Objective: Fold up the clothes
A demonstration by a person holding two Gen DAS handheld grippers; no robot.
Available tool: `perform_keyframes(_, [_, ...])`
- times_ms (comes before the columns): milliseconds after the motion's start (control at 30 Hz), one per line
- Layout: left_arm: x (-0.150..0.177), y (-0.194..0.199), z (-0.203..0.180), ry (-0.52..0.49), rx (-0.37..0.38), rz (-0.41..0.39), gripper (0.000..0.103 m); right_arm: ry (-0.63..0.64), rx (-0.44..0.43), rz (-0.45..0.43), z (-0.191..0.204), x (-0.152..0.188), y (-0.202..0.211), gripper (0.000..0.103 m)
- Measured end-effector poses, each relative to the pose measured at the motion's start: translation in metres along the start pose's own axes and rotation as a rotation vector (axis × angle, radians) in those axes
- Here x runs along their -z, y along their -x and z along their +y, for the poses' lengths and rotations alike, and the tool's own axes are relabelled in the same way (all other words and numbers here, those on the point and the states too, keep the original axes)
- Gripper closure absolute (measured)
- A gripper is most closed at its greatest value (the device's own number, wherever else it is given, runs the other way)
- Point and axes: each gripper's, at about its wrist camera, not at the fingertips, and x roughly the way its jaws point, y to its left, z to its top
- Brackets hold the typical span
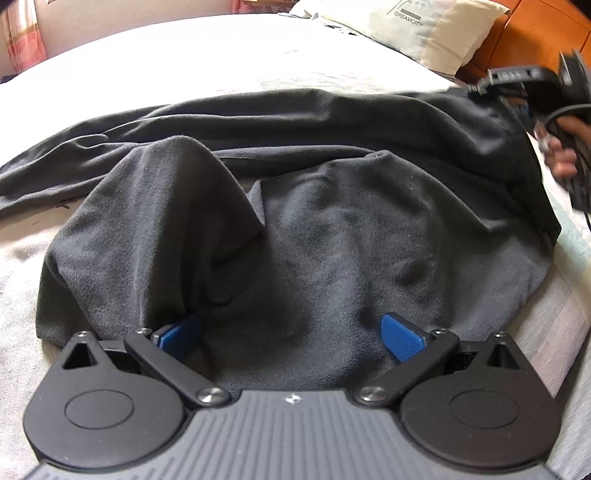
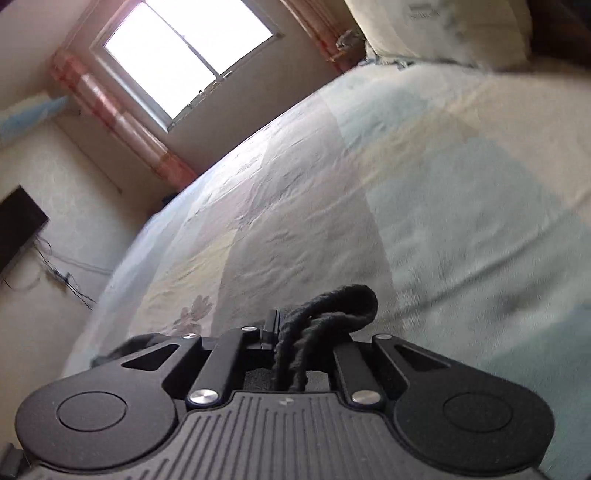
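Left wrist view shows my left claw (image 1: 291,332) spread wide, its blue fingertips (image 1: 400,334) resting on a dark grey garment (image 1: 295,206) with nothing pinched between them. The garment lies rumpled across the pale bedspread (image 1: 221,62), one fold humped up at about 11 o'clock from my claw and the rest stretching off toward 2 o'clock. There, at the frame's edge, my right claw (image 1: 517,79) appears blurred, with my hand (image 1: 565,151) just below it. A pillow (image 1: 424,26) sits at 1 o'clock against an orange headboard (image 1: 535,40).

Right wrist view has my right claw (image 2: 295,332) clamped on a bunched edge of the dark garment (image 2: 332,306), lifted over the bedspread (image 2: 406,184). A window (image 2: 184,55) glows at 11 o'clock, a pillow (image 2: 443,29) at 1 o'clock.
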Motion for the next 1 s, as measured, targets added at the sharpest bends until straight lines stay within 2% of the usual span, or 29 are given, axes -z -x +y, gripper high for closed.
perform_keyframes(100, [-0.001, 0.000, 0.003, 0.006, 0.010, 0.001, 0.001, 0.142, 0.075, -0.012, 0.009, -0.022, -0.003, 0.093])
perform_keyframes(233, [-0.002, 0.001, 0.004, 0.015, 0.016, 0.006, 0.001, 0.270, 0.119, -0.024, 0.015, -0.040, -0.015, 0.093])
perform_keyframes(367, [-0.006, 0.006, 0.004, 0.039, 0.015, 0.010, 0.001, 0.270, 0.166, -0.034, 0.000, -0.054, -0.030, 0.093])
perform_keyframes(500, [-0.007, 0.008, 0.003, 0.038, 0.019, 0.010, 0.001, 0.239, 0.230, -0.007, -0.022, -0.056, -0.049, 0.093])
perform_keyframes(567, [-0.008, 0.009, 0.002, 0.037, 0.021, 0.010, 0.001, 0.211, 0.264, 0.020, -0.034, -0.051, -0.058, 0.087])
perform_keyframes(667, [-0.008, 0.011, 0.001, 0.036, 0.024, 0.009, 0.001, 0.172, 0.318, 0.065, -0.046, -0.041, -0.063, 0.068])
perform_keyframes(700, [-0.009, 0.011, 0.001, 0.036, 0.025, 0.009, 0.001, 0.160, 0.333, 0.062, -0.048, -0.037, -0.058, 0.058])
perform_keyframes(733, [-0.008, 0.012, 0.000, 0.034, 0.027, 0.008, 0.001, 0.144, 0.337, 0.047, -0.050, -0.035, -0.049, 0.054])
perform_keyframes(867, [-0.007, 0.017, -0.002, 0.024, 0.036, 0.004, 0.001, 0.043, 0.313, -0.010, -0.057, -0.020, 0.009, 0.049])
perform_keyframes(1000, [-0.006, 0.022, -0.004, 0.014, 0.045, 0.000, 0.001, -0.065, 0.309, -0.007, -0.057, 0.018, 0.068, 0.049])
